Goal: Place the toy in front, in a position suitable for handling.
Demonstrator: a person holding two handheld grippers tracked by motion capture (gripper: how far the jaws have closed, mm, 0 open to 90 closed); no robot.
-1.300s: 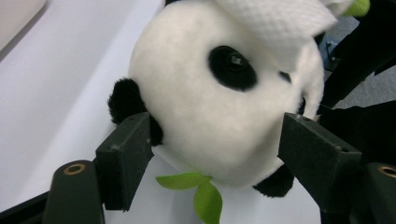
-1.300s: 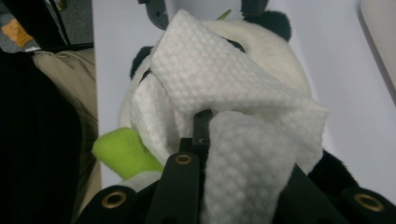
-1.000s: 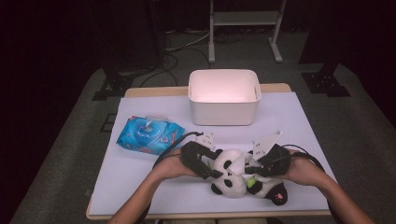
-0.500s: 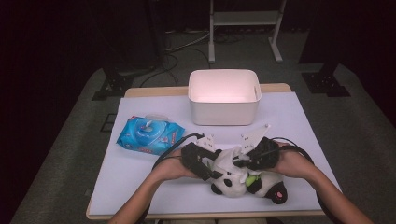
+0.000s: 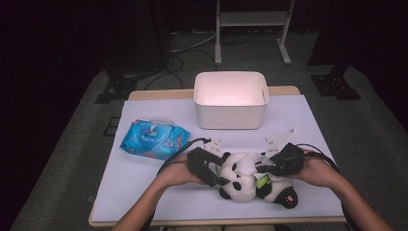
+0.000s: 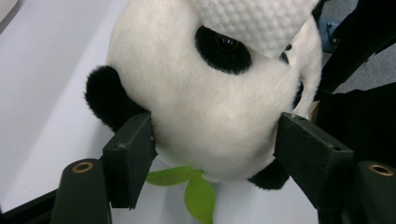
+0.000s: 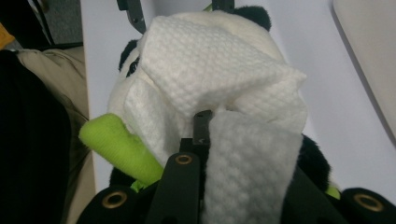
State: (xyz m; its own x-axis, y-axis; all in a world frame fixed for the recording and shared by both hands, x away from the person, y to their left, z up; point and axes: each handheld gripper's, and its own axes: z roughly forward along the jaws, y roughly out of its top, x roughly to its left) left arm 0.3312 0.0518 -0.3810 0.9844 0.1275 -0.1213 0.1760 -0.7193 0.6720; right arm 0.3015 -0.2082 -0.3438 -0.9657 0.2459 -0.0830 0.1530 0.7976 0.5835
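Observation:
A black-and-white panda plush [image 5: 240, 175] lies on the white table near its front edge. My left gripper [image 5: 222, 175] comes in from the left, and its jaws hold the panda's head [image 6: 205, 93] between them. The jaws have just been opening a little, but both pads still touch the fur. My right gripper [image 5: 263, 168] reaches in from the right, shut on a white textured wipe [image 7: 219, 79] that is draped over the panda's face. A green plush bamboo stalk [image 7: 116, 144] sticks out beside the head.
A white plastic bin [image 5: 231, 103] stands at the back middle of the table. A blue pack of wet wipes [image 5: 154, 139] lies at the left. Dark floor, cables and a metal stand lie beyond the table's far edge.
My right gripper slid left over the panda's head with the wipe, then drew back right. The left hand kept the head in place.

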